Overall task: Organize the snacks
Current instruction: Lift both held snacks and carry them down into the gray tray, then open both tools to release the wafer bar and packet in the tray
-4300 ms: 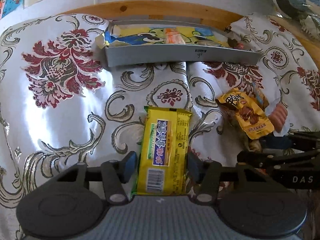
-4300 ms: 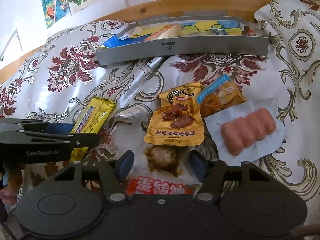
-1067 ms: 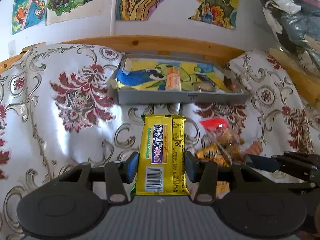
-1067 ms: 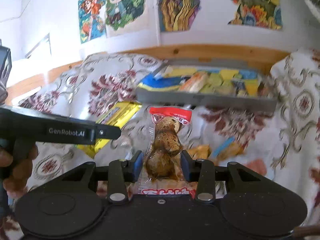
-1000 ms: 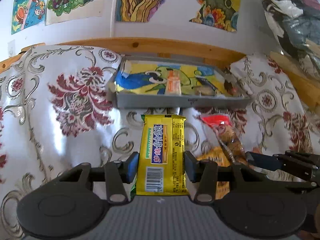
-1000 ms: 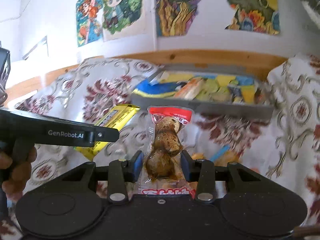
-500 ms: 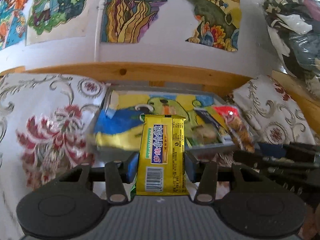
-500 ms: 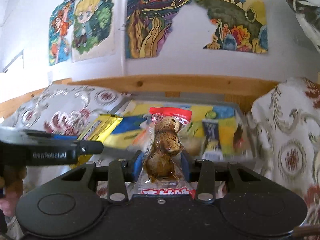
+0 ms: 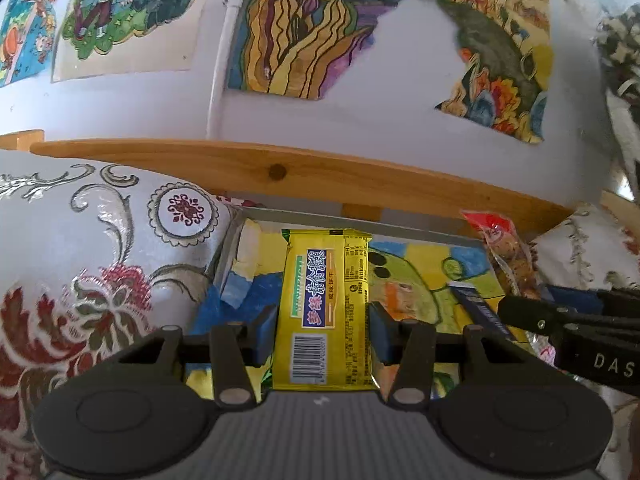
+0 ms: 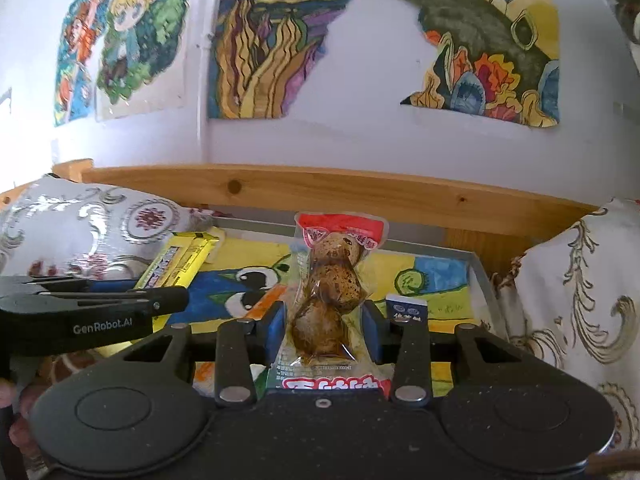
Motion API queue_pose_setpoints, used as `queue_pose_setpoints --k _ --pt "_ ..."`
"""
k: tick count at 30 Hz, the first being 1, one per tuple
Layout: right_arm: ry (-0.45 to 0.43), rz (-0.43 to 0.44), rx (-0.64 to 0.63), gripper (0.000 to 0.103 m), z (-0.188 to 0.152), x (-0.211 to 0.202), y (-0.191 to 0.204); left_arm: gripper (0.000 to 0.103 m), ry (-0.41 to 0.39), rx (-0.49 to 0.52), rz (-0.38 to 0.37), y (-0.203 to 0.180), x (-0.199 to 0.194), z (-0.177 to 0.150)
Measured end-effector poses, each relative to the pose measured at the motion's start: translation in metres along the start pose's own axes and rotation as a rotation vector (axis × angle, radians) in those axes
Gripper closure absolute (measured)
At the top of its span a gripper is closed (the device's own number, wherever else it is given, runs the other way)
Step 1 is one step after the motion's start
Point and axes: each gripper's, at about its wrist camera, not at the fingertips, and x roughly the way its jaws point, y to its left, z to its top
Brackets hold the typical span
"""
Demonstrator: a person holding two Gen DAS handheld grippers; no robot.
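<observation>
My left gripper (image 9: 323, 332) is shut on a yellow biscuit packet (image 9: 325, 304), held lengthwise above the left part of the grey tray (image 9: 420, 234). My right gripper (image 10: 323, 330) is shut on a clear pouch of brown speckled eggs (image 10: 330, 280) with a red top, over the tray's (image 10: 478, 272) middle. Each view shows the other gripper from the side: the egg pouch (image 9: 506, 252) at the right, the yellow packet (image 10: 180, 260) at the left. The tray is lined with a colourful drawing and holds a small dark blue packet (image 10: 408, 308) and an orange stick (image 10: 262, 300).
A wooden headboard rail (image 9: 300, 176) runs right behind the tray, with a poster-covered wall (image 10: 320, 80) above it. Floral bedding (image 9: 80, 260) rises on the left and a patterned pillow (image 10: 580, 280) on the right. A hand (image 10: 12, 396) holds the left gripper.
Both grippers have moved forward and now hang over the tray, each still shut on its snack. The loose snacks on the bedding have dropped out of view.
</observation>
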Motion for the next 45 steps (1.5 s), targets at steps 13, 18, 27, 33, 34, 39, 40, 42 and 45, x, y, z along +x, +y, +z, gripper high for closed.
queue_pose_setpoints --k 13,18,27,33,34,39,40,42,45 --pt "0.091 -0.050 -0.045 0.061 -0.006 0.048 0.005 0.051 0.033 -0.006 0.042 0.005 0.033 -0.004" --pt "0.129 -0.064 -0.031 0.060 -0.009 0.057 0.001 0.051 0.047 -0.022 0.038 0.006 0.041 -0.008" --pt "0.149 -0.062 -0.044 0.058 -0.012 0.065 0.006 0.051 0.068 -0.017 0.040 0.007 0.047 -0.015" --pt "0.139 -0.064 -0.090 0.052 -0.014 0.065 0.011 0.050 0.084 -0.015 0.034 0.003 0.047 -0.015" --pt "0.130 -0.064 -0.101 0.051 -0.014 0.063 0.012 0.050 0.085 -0.023 0.030 0.003 0.047 -0.015" --pt "0.096 -0.062 -0.149 0.046 -0.013 0.052 0.013 0.050 0.063 -0.112 0.001 0.011 0.039 -0.012" --pt "0.091 -0.062 -0.150 0.043 -0.013 0.050 0.012 0.050 0.061 -0.118 0.003 0.011 0.038 -0.011" --pt "0.080 -0.058 -0.140 0.040 -0.013 0.045 0.010 0.049 0.055 -0.122 0.006 0.012 0.034 -0.010" --pt "0.061 -0.061 -0.120 0.032 -0.012 0.035 0.005 0.038 0.042 -0.125 0.013 0.011 0.027 -0.008"
